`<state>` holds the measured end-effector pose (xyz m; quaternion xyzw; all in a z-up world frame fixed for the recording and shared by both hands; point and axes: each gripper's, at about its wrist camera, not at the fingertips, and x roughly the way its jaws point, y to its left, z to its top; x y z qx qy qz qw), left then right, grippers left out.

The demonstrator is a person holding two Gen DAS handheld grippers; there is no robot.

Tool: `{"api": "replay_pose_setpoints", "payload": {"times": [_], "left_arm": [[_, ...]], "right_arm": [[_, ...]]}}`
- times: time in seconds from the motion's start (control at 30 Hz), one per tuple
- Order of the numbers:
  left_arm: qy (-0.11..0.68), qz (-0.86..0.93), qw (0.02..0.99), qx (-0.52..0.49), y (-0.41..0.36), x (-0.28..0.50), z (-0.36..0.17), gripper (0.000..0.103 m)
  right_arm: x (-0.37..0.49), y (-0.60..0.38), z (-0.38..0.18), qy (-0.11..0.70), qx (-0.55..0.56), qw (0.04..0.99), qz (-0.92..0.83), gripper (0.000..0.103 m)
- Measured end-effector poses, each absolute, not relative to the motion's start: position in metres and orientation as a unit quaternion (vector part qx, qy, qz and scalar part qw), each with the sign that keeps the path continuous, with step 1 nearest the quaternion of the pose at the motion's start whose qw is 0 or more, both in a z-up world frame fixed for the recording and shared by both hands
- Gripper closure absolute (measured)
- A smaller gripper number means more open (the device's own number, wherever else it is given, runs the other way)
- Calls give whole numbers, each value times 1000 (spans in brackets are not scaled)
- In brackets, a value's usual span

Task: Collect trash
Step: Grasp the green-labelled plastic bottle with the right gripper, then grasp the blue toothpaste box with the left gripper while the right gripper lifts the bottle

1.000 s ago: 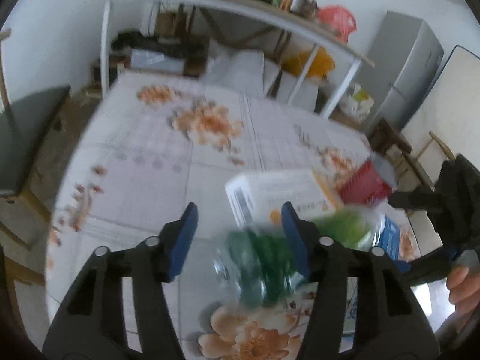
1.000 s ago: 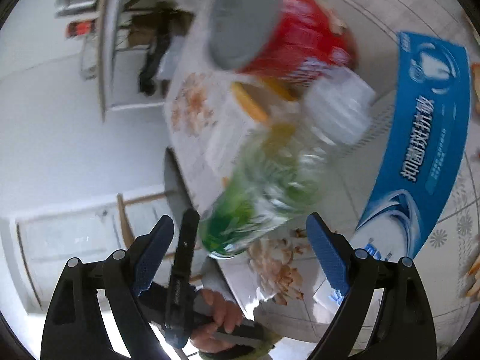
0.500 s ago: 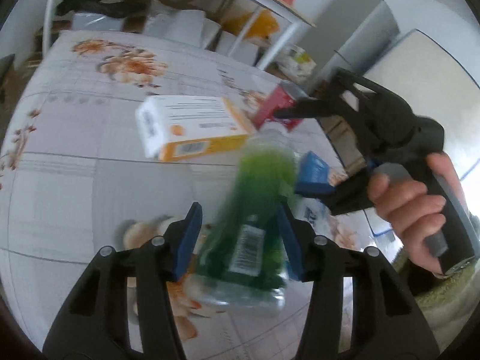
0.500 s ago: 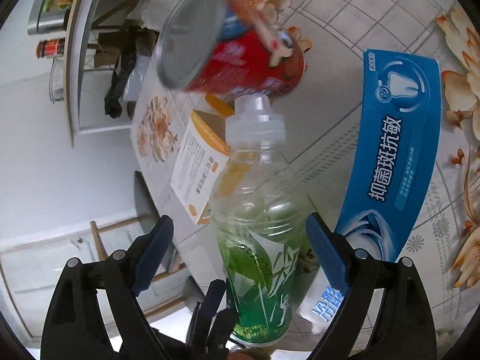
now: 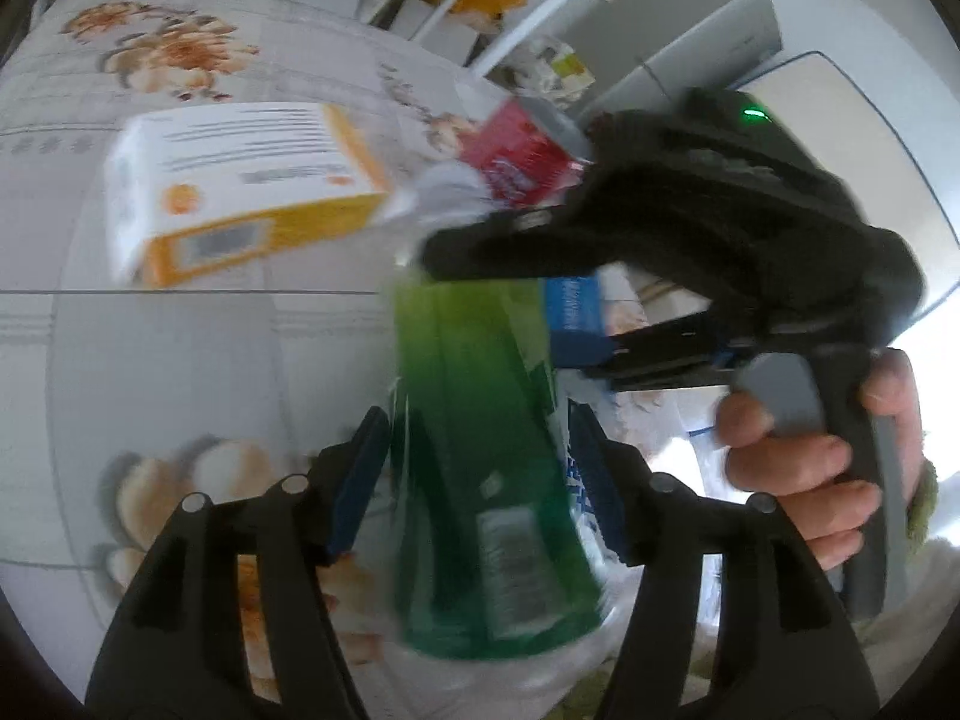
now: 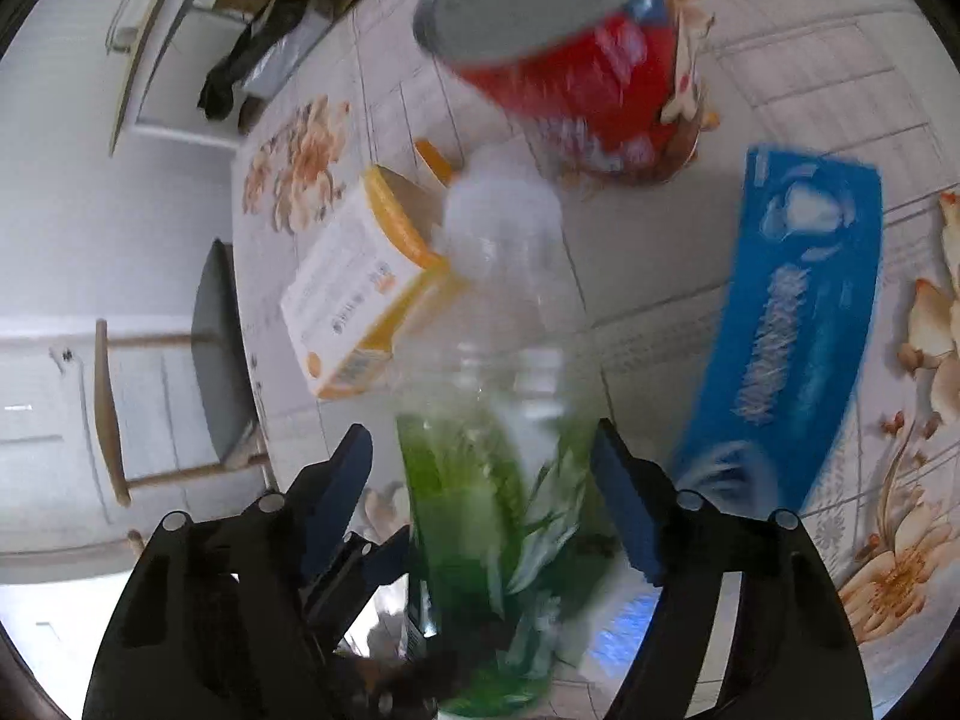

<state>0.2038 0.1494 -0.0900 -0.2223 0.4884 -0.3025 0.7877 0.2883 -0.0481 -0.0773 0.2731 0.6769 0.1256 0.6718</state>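
Observation:
A clear plastic bottle with a green label [image 5: 486, 450] sits between the fingers of my left gripper [image 5: 474, 480], which is shut on its lower body. In the right wrist view the same bottle [image 6: 498, 480] lies between the fingers of my right gripper [image 6: 480, 504], whose jaws stand a little wider than the bottle; I cannot tell if they touch it. A red can [image 6: 576, 72], a white and orange box [image 6: 360, 312] and a blue box [image 6: 792, 336] lie on the flowered table [image 6: 780, 60].
The red can [image 5: 516, 156], the white and orange box [image 5: 240, 180] and part of the blue box [image 5: 576, 324] show beyond the bottle in the left wrist view. A chair [image 6: 216, 360] stands by the table's far side. Shelving [image 5: 540, 6] stands behind the table.
The bottle has moved deeper between both grippers. The right gripper has come closer, and its jaws have narrowed around the bottle's upper part. The left gripper still holds the bottle.

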Motion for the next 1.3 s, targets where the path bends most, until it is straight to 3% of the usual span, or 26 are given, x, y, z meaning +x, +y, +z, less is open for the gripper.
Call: {"api": "replay_pose_setpoints", "payload": {"times": [0.1, 0.37, 0.63, 0.9, 1.07, 1.3], "left_arm": [[464, -292, 811, -206, 144, 193, -77, 44], [424, -300, 835, -180, 136, 160, -36, 44], [378, -387, 823, -171, 80, 134, 12, 42], [416, -426, 793, -127, 6, 129, -15, 39], [429, -310, 847, -40, 5, 148, -34, 31], [472, -190, 860, 42, 13, 193, -74, 31]], "right_arm": [[281, -53, -86, 684, 282, 659, 135, 40], [254, -68, -51, 632, 286, 689, 209, 41], [209, -122, -8, 572, 270, 740, 230, 41], [176, -199, -23, 544, 304, 768, 147, 42], [172, -228, -45, 538, 261, 798, 70, 41], [181, -236, -70, 564, 231, 790, 65, 41]]}}
